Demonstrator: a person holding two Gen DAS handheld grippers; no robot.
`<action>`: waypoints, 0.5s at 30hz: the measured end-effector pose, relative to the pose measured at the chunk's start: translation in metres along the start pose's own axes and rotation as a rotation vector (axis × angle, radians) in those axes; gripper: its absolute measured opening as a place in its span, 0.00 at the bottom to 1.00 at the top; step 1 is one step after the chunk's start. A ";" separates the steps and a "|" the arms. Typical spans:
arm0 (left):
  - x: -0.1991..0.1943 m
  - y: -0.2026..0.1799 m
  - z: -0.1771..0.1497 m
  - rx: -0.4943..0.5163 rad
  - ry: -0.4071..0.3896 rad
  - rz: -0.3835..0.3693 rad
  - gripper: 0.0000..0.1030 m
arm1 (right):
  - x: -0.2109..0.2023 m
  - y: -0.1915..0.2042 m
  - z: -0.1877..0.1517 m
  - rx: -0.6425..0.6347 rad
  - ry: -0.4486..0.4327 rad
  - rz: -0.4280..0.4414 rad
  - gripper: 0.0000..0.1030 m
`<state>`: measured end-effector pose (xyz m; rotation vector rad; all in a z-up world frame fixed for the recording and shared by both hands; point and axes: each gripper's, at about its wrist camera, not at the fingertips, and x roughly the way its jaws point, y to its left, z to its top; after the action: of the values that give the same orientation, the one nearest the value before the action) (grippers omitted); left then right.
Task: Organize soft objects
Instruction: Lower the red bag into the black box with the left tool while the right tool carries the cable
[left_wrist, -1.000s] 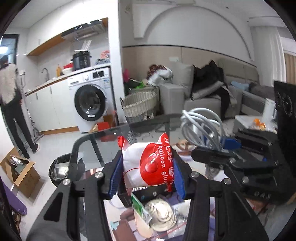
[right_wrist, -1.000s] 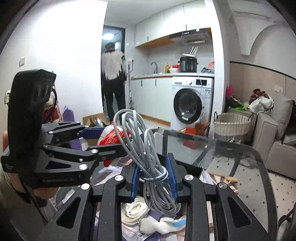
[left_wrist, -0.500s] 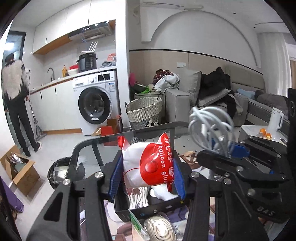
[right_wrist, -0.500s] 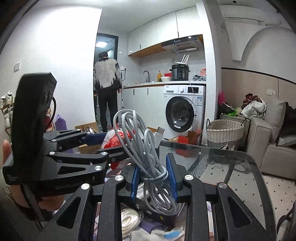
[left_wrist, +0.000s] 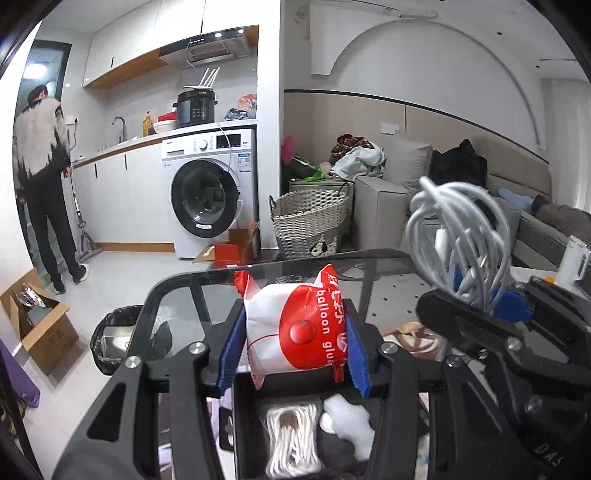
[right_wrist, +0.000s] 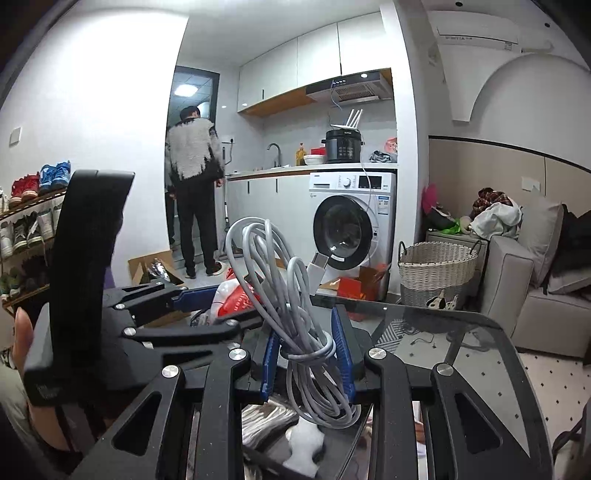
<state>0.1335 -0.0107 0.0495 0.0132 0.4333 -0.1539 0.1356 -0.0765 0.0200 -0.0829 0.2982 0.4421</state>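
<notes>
Above the glass counter (left_wrist: 173, 295), both tongs are loaded. The left tongs (left_wrist: 293, 345) clamp a red-and-white balloon glue packet (left_wrist: 295, 332); the right tongs (right_wrist: 306, 350) clamp a coiled grey cable (right_wrist: 295, 306). A black box (left_wrist: 306, 406) lies directly below, holding a white cord bundle (left_wrist: 291, 439) and a white foam piece (left_wrist: 347, 424). Step in hand, as judged: transport to the box. Next move: lower each item over the box, then release.
</notes>
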 end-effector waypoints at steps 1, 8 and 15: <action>0.003 0.001 0.000 -0.005 0.005 -0.002 0.46 | 0.003 -0.001 0.001 0.002 0.004 -0.001 0.27; 0.011 0.005 -0.001 -0.021 0.051 0.022 0.47 | 0.022 -0.004 0.004 0.014 0.036 -0.014 0.27; 0.043 0.008 -0.012 -0.032 0.237 0.058 0.47 | 0.048 -0.013 -0.001 0.044 0.203 -0.029 0.27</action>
<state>0.1685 -0.0085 0.0206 0.0129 0.6713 -0.0886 0.1823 -0.0686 0.0046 -0.0894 0.5058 0.3982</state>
